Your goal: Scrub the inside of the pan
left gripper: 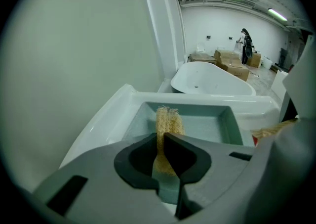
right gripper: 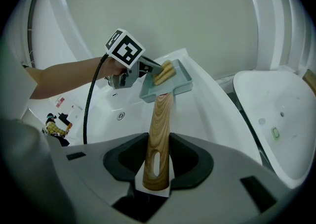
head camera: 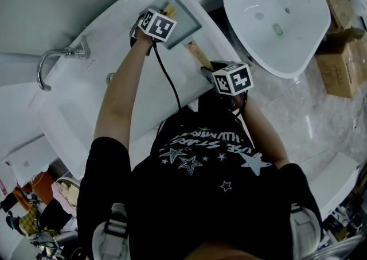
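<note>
A square grey-green pan with a wooden handle is held over a white tub. My right gripper is shut on the handle's end, with the pan beyond it. My left gripper is shut on a yellow loofah sponge, whose far end reaches into the pan. In the head view the left gripper is at the pan's left edge and the right gripper is below it. The sponge lies across the pan's left part.
The white tub has a chrome faucet at its left and a drain. A second white oval tub stands to the right. Cardboard boxes sit at the far right on the floor.
</note>
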Available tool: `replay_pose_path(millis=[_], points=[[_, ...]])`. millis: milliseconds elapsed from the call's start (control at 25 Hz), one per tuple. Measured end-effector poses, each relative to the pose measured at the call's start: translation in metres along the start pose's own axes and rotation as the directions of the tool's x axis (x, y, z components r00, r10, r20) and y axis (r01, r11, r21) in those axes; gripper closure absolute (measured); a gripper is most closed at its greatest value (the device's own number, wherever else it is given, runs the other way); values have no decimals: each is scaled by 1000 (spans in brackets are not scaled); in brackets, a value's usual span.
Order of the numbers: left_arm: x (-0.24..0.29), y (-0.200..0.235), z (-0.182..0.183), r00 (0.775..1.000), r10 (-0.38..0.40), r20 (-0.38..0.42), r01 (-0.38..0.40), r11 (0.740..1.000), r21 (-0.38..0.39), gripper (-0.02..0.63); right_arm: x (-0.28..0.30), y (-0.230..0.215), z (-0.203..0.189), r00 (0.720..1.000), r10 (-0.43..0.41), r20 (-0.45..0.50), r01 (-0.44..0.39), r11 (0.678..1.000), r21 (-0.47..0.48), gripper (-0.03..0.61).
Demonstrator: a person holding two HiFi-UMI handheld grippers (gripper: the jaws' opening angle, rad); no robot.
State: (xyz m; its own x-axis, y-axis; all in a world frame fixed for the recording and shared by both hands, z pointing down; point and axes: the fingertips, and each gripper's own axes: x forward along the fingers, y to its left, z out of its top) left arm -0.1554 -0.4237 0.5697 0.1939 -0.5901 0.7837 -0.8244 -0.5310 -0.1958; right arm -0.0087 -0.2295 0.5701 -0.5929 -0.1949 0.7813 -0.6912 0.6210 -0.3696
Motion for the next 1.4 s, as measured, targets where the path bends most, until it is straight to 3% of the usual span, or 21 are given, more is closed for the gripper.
replay_pose_path(millis=[200,400,560,760,1400], points=[[-13,-39,17,991,-127,51,127,992,-1,563,-2,-1,-1,1000,-1,7,1,1000,4,448],[-18,-73,19,974,-228,8,227,973,39,563,-3,-2,-1,1000,-1,13,1,1000,13,448],[-12,-89,16,971,-237,-35,239,964,114,563,-4,-3,-2,1000,-2,18,2,1000,28,448],[-6,-100,15,968,-243,-57,249,957,149,563,-4,-1,-1,1000,3,23,-4,1000,30,448],[15,-82,7,974,-194,-121,213,962,173,563,-2,-1,-3,1000,13,18,-14,999,42,448]])
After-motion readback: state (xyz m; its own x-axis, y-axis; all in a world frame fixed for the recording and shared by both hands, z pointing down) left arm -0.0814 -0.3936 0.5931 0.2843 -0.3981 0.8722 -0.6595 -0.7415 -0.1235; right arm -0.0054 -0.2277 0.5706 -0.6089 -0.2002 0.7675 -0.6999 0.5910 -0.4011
